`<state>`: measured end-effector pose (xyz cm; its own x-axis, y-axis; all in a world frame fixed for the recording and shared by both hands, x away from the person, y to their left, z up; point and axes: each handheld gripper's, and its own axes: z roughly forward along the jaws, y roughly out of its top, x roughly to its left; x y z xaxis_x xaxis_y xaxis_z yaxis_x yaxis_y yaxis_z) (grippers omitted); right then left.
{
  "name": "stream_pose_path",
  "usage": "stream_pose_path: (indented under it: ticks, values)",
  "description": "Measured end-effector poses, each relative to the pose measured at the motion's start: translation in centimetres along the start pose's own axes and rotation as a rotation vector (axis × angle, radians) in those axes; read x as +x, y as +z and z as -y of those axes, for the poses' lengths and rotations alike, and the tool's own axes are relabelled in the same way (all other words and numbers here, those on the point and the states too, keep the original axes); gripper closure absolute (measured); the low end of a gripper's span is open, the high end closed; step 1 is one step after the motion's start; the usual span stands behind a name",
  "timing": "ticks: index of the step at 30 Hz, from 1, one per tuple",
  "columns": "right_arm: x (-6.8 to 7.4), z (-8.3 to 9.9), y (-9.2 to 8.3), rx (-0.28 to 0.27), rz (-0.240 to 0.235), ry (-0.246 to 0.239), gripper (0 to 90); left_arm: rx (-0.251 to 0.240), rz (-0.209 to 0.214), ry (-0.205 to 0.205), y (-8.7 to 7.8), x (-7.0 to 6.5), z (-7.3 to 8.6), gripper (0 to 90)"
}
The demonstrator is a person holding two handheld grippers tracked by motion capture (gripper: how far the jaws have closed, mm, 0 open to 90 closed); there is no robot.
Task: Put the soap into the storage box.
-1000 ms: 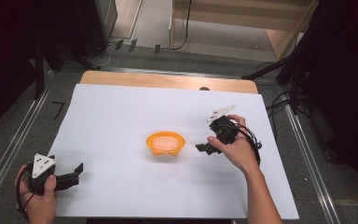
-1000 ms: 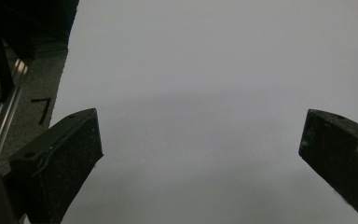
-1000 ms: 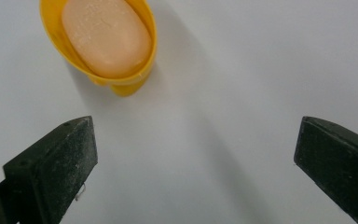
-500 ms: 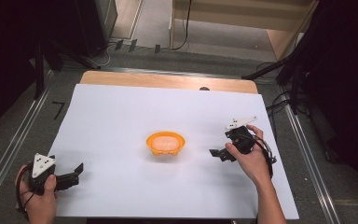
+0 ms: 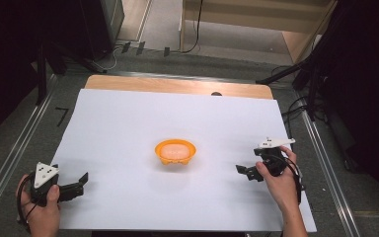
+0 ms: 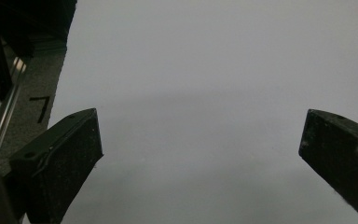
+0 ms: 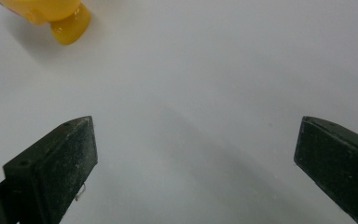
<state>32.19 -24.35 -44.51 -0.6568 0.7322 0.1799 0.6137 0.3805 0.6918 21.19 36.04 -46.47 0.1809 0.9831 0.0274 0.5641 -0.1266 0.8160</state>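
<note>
White paper (image 5: 128, 128) covers the big table, with a strip of brown wood (image 5: 177, 85) showing at the far edge and dark floor all around. Right in the middle of the paper sits the orange bowl (image 5: 175, 151), with something pale and pinkish inside it. It looks like the bowl job is done, or not begun; nothing is being held. The bowl is wider from left to right, with a little handle at each end. Its open top faces up. The left gripper (image 5: 81, 180) rests near the left corner, jaws wide apart and empty. The right gripper (image 5: 243, 171) sits to the right of the bowl, well apart from it, jaws wide too.
</note>
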Motion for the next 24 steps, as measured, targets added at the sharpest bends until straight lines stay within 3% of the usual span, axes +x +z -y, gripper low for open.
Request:
stream_pose_path:
  ticks: [24]
  values:
    - [-2.5, 8.7, -5.0, -0.216, 0.14, 0.166, 0.0, 0.0, -0.007, 0.004, 0.0, -0.1, 0.0, 0.0]
